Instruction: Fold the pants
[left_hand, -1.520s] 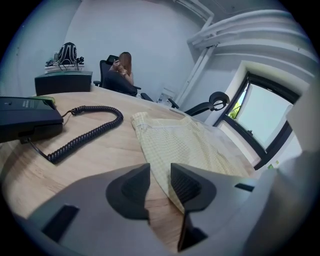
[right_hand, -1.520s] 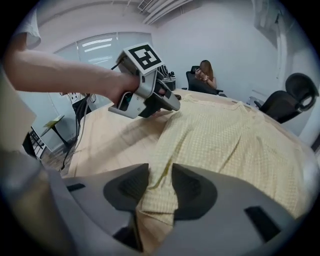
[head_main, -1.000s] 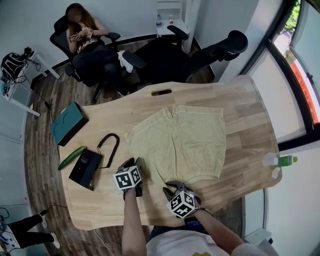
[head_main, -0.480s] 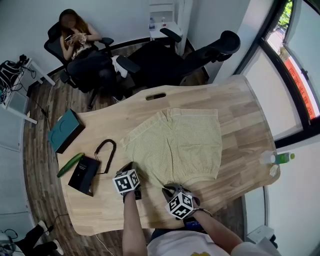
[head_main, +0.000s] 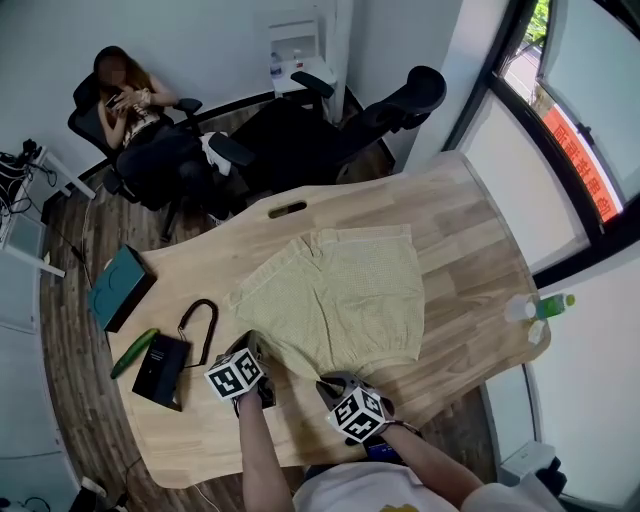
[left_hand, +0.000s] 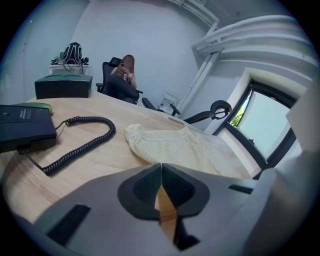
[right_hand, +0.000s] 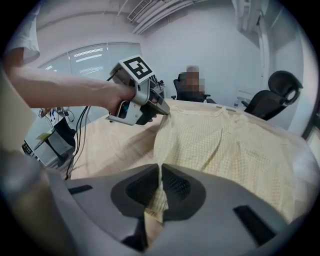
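Now your left gripper (head_main: 257, 347) and right gripper (head_main: 335, 383), whose jaws have just been closing, each pinch the near edge of the pants (head_main: 335, 300), lower centre. Likely that lets the edge lift evenly for folding.

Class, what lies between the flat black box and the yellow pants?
A coiled black cord lies between the flat black box and the pants, seen in the left gripper view.

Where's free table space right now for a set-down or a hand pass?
Free: bare table between the pants and the bottle; also the far strip by the handle slot. Crowded: the left end, with teal box, cucumber, black device and coiled cord; near edge, left gripper and right gripper grip the pants.
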